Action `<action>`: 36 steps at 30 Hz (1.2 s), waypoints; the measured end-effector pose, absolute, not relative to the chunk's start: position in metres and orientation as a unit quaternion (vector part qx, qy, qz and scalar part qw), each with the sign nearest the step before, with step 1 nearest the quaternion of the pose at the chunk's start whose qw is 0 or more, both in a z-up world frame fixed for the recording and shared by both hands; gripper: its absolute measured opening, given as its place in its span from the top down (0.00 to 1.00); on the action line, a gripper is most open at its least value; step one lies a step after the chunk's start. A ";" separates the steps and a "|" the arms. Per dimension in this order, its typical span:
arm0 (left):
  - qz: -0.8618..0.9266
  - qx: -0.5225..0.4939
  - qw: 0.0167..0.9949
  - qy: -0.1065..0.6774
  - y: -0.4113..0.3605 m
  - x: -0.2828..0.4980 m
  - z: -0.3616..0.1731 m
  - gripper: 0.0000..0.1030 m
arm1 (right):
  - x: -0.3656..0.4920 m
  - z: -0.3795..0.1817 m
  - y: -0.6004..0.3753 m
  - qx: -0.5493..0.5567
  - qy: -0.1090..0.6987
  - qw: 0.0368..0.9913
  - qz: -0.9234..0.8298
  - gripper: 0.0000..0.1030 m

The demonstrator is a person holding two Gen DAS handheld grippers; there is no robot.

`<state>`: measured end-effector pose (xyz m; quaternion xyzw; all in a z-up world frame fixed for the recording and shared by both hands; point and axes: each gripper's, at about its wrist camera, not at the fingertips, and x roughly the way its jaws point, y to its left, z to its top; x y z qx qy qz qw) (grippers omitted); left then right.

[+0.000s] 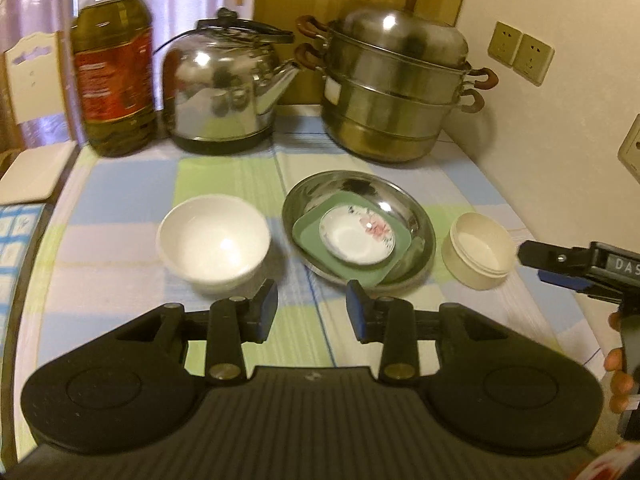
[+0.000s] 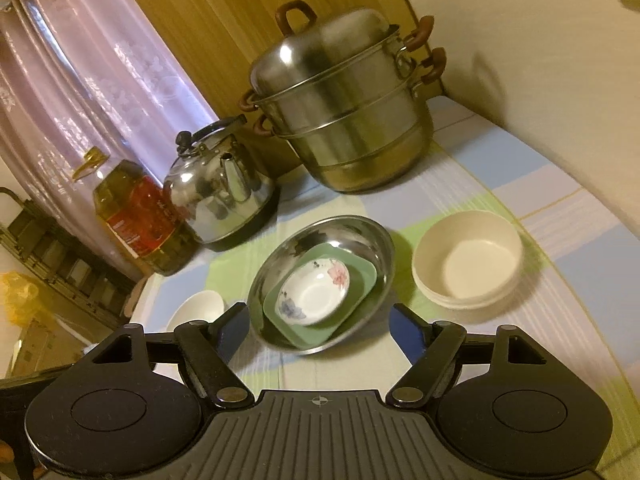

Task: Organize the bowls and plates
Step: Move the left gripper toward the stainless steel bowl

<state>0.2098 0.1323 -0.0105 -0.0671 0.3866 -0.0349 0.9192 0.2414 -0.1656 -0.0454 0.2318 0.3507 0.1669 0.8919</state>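
Left wrist view: your left gripper (image 1: 312,306) hangs over the tablecloth (image 1: 120,184) with jaws apart, holding nothing.

Just ahead of it the white bowl (image 1: 214,238) sits left, the steel dish (image 1: 358,236) right, with a green plate (image 1: 310,232) and a floral saucer (image 1: 356,240) stacked inside. Your right gripper (image 2: 318,326) is spread wide and empty too, before that dish; the cream bowl (image 2: 468,264) stands just right of it. A kettle (image 1: 224,84), a steamer (image 1: 400,88) and an oil bottle (image 1: 116,64) line the back.
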 end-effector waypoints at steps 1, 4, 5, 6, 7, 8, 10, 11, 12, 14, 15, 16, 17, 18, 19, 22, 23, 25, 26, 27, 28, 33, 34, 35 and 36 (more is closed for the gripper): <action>-0.029 -0.070 0.919 0.387 0.133 0.202 -0.010 0.67 | 0.236 -0.044 -0.169 0.231 0.350 0.892 0.168 0.25; -0.013 -0.077 0.918 0.388 0.135 0.181 -0.007 0.67 | 0.220 -0.042 -0.176 0.226 0.351 0.892 0.172 0.25; -0.007 -0.081 0.918 0.388 0.136 0.174 -0.007 0.67 | 0.216 -0.041 -0.179 0.225 0.353 0.892 0.172 0.25; -0.003 -0.084 0.918 0.388 0.136 0.168 -0.007 0.67 | 0.210 -0.040 -0.181 0.223 0.354 0.892 0.172 0.25; 0.002 -0.086 0.917 0.388 0.136 0.161 -0.006 0.67 | 0.206 -0.040 -0.183 0.221 0.355 0.891 0.174 0.25; 0.006 -0.088 0.917 0.388 0.136 0.154 -0.006 0.67 | 0.202 -0.040 -0.186 0.220 0.357 0.891 0.175 0.25; 0.016 -0.090 0.917 0.388 0.136 0.141 -0.005 0.67 | 0.192 -0.040 -0.190 0.215 0.359 0.891 0.178 0.25; 0.020 -0.092 0.917 0.388 0.135 0.134 -0.004 0.67 | 0.188 -0.040 -0.192 0.213 0.360 0.890 0.179 0.25; 0.025 -0.094 0.917 0.388 0.135 0.128 -0.004 0.67 | 0.183 -0.040 -0.194 0.210 0.362 0.890 0.181 0.25; 0.034 -0.097 0.916 0.387 0.134 0.116 -0.004 0.67 | 0.174 -0.042 -0.199 0.206 0.365 0.889 0.183 0.25; 0.039 -0.099 0.916 0.387 0.133 0.110 -0.004 0.67 | 0.170 -0.042 -0.202 0.204 0.367 0.889 0.184 0.25; 0.044 -0.100 0.916 0.387 0.132 0.104 -0.004 0.67 | 0.166 -0.043 -0.204 0.202 0.369 0.888 0.186 0.25; 0.048 -0.101 0.915 0.387 0.132 0.100 -0.004 0.67 | 0.164 -0.044 -0.206 0.201 0.371 0.887 0.187 0.25; 0.053 -0.102 0.915 0.387 0.130 0.094 -0.004 0.67 | 0.160 -0.045 -0.209 0.198 0.374 0.886 0.189 0.25; 0.057 -0.104 0.915 0.387 0.129 0.089 -0.004 0.67 | 0.157 -0.046 -0.210 0.196 0.376 0.886 0.190 0.25; 0.069 -0.107 0.914 0.386 0.124 0.076 -0.004 0.67 | 0.149 -0.048 -0.216 0.189 0.382 0.884 0.194 0.25; 0.072 -0.107 0.914 0.385 0.123 0.072 -0.004 0.67 | 0.146 -0.049 -0.218 0.186 0.384 0.883 0.196 0.25; 0.078 -0.110 0.913 0.385 0.119 0.064 -0.004 0.67 | 0.140 -0.051 -0.222 0.181 0.388 0.882 0.199 0.25; 0.081 -0.111 0.913 0.385 0.117 0.062 -0.004 0.67 | 0.137 -0.052 -0.225 0.178 0.389 0.881 0.200 0.25; 0.083 -0.112 0.912 0.385 0.115 0.058 -0.005 0.67 | 0.135 -0.052 -0.226 0.175 0.391 0.881 0.202 0.25; 0.085 -0.113 0.912 0.385 0.113 0.055 -0.005 0.67 | 0.132 -0.053 -0.228 0.172 0.391 0.881 0.203 0.25; 0.096 -0.115 0.910 0.387 0.102 0.042 -0.007 0.67 | 0.120 -0.056 -0.240 0.161 0.396 0.880 0.207 0.25; 0.098 -0.116 0.909 0.387 0.100 0.039 -0.008 0.67 | 0.118 -0.056 -0.242 0.159 0.398 0.879 0.209 0.25; 0.100 -0.117 0.909 0.388 0.098 0.036 -0.009 0.67 | 0.115 -0.057 -0.244 0.156 0.399 0.879 0.211 0.25; 0.102 -0.117 0.908 0.389 0.096 0.034 -0.010 0.67 | 0.113 -0.058 -0.246 0.154 0.400 0.878 0.212 0.25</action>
